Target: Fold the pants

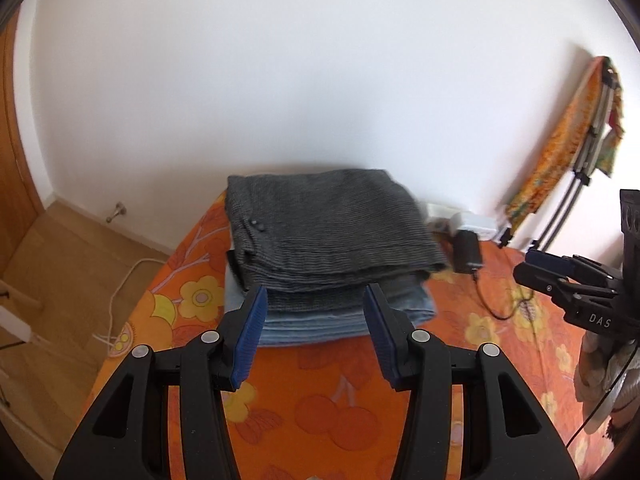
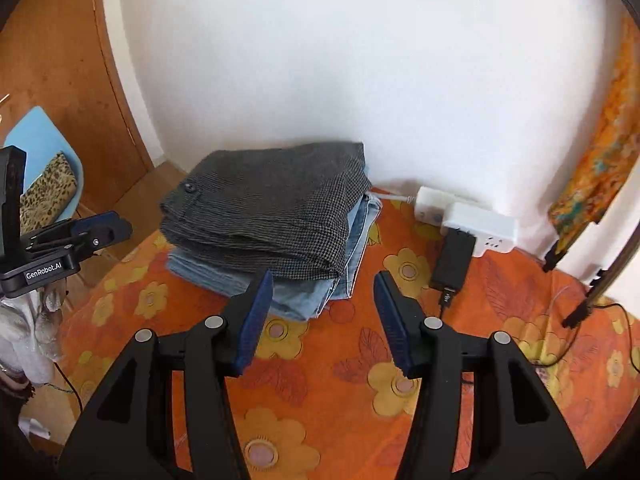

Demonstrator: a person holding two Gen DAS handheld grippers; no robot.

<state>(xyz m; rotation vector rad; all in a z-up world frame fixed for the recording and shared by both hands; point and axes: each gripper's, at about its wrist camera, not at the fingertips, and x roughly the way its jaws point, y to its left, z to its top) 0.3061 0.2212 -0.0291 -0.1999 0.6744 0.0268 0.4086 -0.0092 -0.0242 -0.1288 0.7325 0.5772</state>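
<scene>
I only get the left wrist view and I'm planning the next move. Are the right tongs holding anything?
Observer: No, the right tongs are open and empty.
Operator: What's the blurry dark thing right of the folded pants?
Observer: A black adapter plugged into a white power strip.
Operator: Anything further left that I can't see?
Observer: A blue chair with a leopard-print item on it.

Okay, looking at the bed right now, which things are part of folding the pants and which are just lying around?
Part of the job:
grey folded pants, on top of the stack
folded blue jeans, beneath them
left gripper, open, empty
right gripper, open, empty

Just lying about:
white power strip
black adapter
blue chair
orange floral bedspread
</scene>
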